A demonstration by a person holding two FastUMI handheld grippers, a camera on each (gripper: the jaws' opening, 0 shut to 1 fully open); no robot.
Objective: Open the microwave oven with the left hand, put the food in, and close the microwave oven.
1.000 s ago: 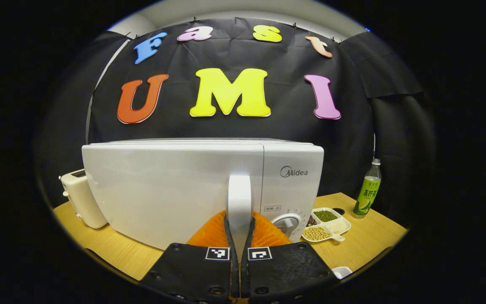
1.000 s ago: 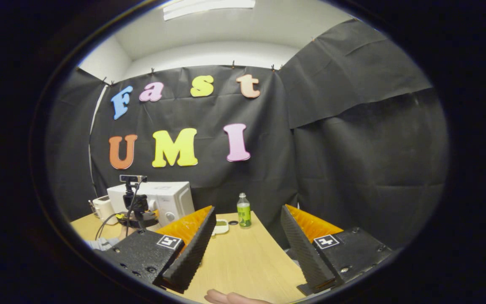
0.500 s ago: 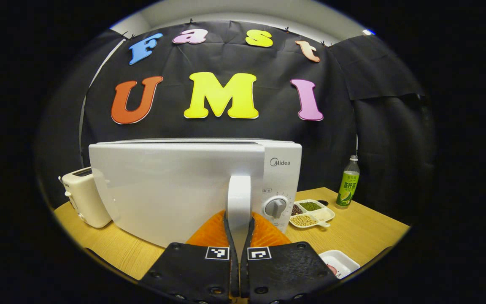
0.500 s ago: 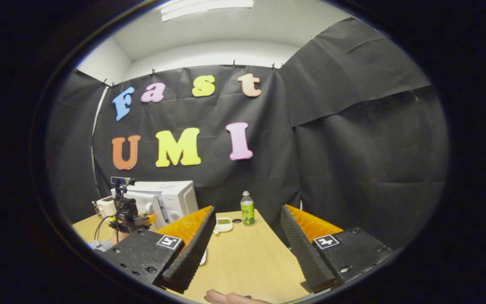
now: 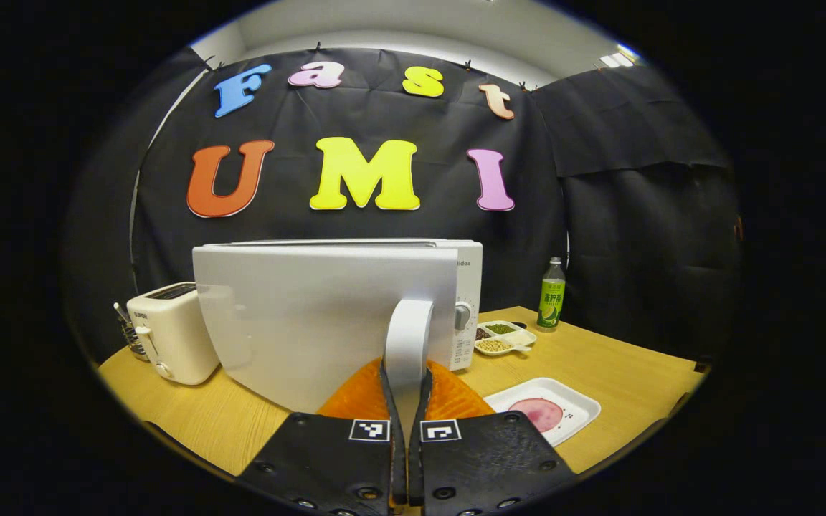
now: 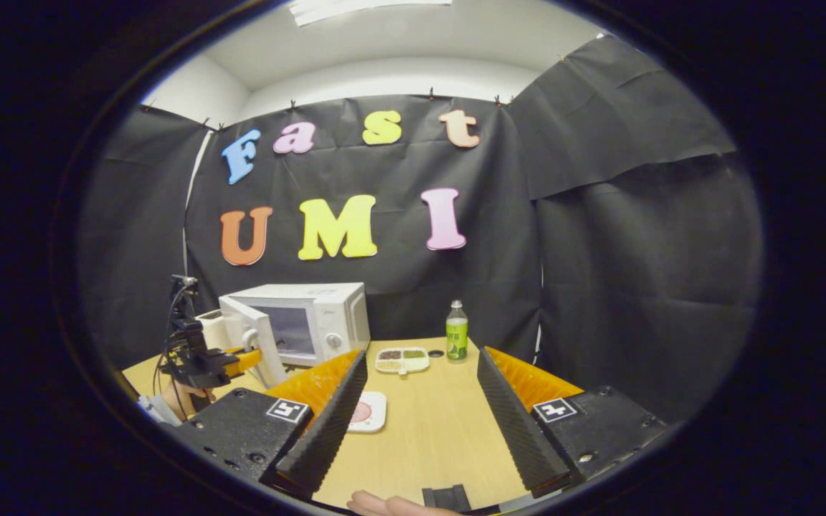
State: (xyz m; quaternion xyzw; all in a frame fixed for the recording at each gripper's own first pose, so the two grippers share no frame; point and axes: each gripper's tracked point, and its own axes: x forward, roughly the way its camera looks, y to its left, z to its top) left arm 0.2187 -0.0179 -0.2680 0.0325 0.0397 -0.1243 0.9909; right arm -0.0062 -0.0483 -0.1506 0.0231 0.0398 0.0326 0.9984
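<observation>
Door-opening step: left gripper (image 5: 407, 380) clamps the microwave (image 6: 312, 319) door handle (image 5: 409, 337), door swung partly out. Right gripper (image 6: 416, 408) wide, empty. Next: fetch the food plate (image 5: 546, 413) on the bench (image 5: 621, 373).

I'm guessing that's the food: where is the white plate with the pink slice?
In the left gripper view the plate lies on the table, lower right, before the bean dish and beside the microwave.
</observation>
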